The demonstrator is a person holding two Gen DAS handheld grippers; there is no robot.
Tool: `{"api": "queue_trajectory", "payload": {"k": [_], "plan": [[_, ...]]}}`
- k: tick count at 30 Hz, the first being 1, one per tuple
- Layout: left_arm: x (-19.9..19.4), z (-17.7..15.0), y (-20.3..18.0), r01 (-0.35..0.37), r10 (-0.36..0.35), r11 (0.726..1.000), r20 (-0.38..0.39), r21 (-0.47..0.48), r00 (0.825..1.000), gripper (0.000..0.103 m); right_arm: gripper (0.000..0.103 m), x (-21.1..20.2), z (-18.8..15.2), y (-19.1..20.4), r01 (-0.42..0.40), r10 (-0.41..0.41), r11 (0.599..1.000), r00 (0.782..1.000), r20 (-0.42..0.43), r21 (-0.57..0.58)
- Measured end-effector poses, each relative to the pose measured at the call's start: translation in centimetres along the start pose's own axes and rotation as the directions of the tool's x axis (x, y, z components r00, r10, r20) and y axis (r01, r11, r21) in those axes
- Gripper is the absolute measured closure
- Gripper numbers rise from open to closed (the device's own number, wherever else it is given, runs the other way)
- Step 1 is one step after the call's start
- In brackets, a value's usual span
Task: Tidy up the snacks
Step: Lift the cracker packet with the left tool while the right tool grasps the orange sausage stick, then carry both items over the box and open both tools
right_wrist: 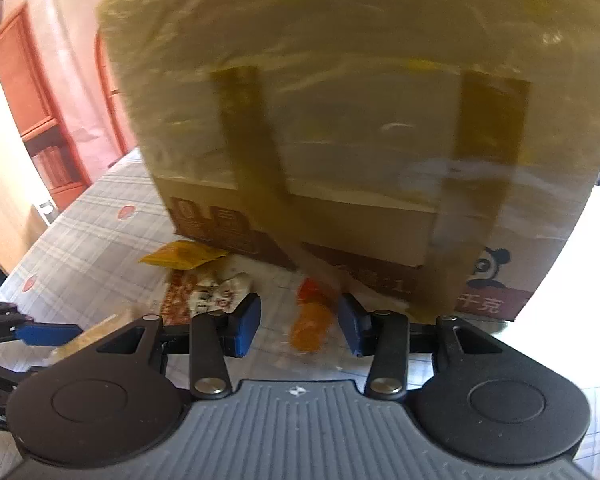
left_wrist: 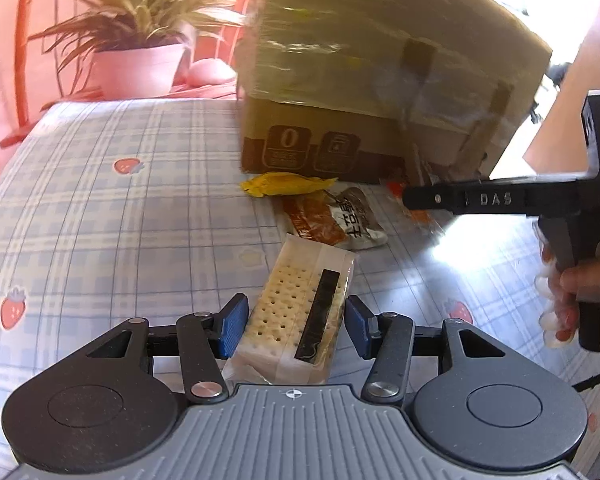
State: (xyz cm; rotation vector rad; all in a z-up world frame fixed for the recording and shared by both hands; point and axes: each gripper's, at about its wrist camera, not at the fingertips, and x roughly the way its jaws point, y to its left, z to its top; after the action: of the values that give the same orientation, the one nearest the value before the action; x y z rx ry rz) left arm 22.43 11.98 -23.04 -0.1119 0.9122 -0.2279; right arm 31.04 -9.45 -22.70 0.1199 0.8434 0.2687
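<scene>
1. Blue pads line the fingers of the left gripper [left_wrist: 296, 330], which are clamped on a clear-wrapped cracker packet [left_wrist: 296, 312]; the left pad presses its side, and the right pad sits at its other edge. The packet slants away from the gripper, its far end towards the other snacks.
2. The right gripper [right_wrist: 298, 326] has its fingers apart, with an orange-red snack packet [right_wrist: 312, 320] lying between them on the tabletop [left_wrist: 100, 220]. The picture is blurred here, and neither pad can be seen touching the packet.
3. Just beyond the cracker packet lies a brown and white wrapper [left_wrist: 332, 220] with printed characters, and beyond that a yellow wrapper [left_wrist: 284, 184], touching the foot of the box.
4. A large cardboard box [left_wrist: 380, 80], bound in glossy tape, stands on the tabletop behind all the snacks and fills most of the right wrist view.
5. The tabletop wears a pale blue checked cloth with strawberry prints.
6. At the right edge of the left wrist view a hand [left_wrist: 576, 292] grips the handle of the right gripper.
7. A potted plant [left_wrist: 140, 40] stands past the tabletop's far left corner.
</scene>
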Motion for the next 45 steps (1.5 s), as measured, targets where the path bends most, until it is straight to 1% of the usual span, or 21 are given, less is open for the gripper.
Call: {"api": "queue_trajectory", "payload": {"k": [2, 6, 9, 12, 18, 21, 26, 33, 34, 38, 42, 45], "plan": [[0.2, 0.0, 0.0, -0.006, 0.006, 1.0, 0.005, -0.019, 1.0, 0.047, 0.057, 0.6, 0.0, -0.2, 0.017, -0.017, 1.0, 1.0, -0.014, -0.008], [0.2, -0.4, -0.5, -0.028, 0.028, 0.999, 0.015, -0.023, 0.999, 0.047, 0.056, 1.7, -0.2, -0.2, 0.032, -0.032, 0.999, 0.998, -0.045, -0.012], [0.1, -0.4, -0.5, -0.029, 0.03, 0.999, 0.017, -0.032, 0.999, 0.048, 0.056, 1.9, -0.2, 0.2, 0.044, -0.045, 0.999, 0.998, -0.038, -0.023], [0.0, -0.4, -0.4, -0.023, 0.024, 0.998, 0.02, -0.054, 0.999, 0.049, 0.063, 1.8, -0.4, 0.6, 0.039, -0.041, 0.999, 0.998, -0.037, -0.036], [-0.8, -1.2, -0.7, -0.012, 0.014, 0.997, 0.021, -0.073, 1.0, 0.049, 0.066, -0.2, -2.5, 1.0, -0.001, -0.001, 0.999, 0.999, -0.037, -0.054], [-1.2, -1.3, -1.0, -0.007, 0.009, 0.996, 0.027, -0.084, 1.0, 0.049, 0.067, -1.6, -3.8, 0.9, -0.011, 0.01, 0.999, 0.999, -0.034, -0.039], [-2.2, -1.1, -1.7, 0.009, -0.005, 0.996, 0.056, -0.086, 0.998, 0.049, 0.068, -3.5, -4.9, 0.8, -0.032, 0.032, 0.999, 0.999, -0.018, -0.018], [-3.4, -0.3, -2.7, 0.027, -0.02, 0.997, 0.092, -0.077, 0.996, 0.049, 0.068, -5.9, -5.3, 0.9, -0.05, 0.051, 0.999, 0.998, 0.037, -0.014], [-3.6, -0.1, -2.8, 0.033, -0.022, 0.996, 0.132, -0.081, 0.991, 0.049, 0.068, -6.3, -5.2, 0.9, -0.052, 0.053, 0.999, 0.997, 0.047, -0.012], [-4.7, 1.3, -3.3, 0.043, -0.03, 0.997, 0.175, -0.065, 0.984, 0.049, 0.068, -8.3, -4.6, 0.5, -0.066, 0.065, 0.998, 0.993, 0.103, 0.005], [-6.3, 3.4, -4.1, 0.051, -0.042, 0.998, 0.236, -0.034, 0.971, 0.049, 0.068, -10.7, -2.9, 0.3, -0.072, 0.071, 0.997, 0.981, 0.18, 0.0], [-7.7, 5.5, -4.8, 0.058, -0.054, 0.998, 0.294, -0.005, 0.954, 0.049, 0.068, -12.6, -1.1, 0.1, -0.075, 0.074, 0.997, 0.966, 0.249, -0.007]]}}
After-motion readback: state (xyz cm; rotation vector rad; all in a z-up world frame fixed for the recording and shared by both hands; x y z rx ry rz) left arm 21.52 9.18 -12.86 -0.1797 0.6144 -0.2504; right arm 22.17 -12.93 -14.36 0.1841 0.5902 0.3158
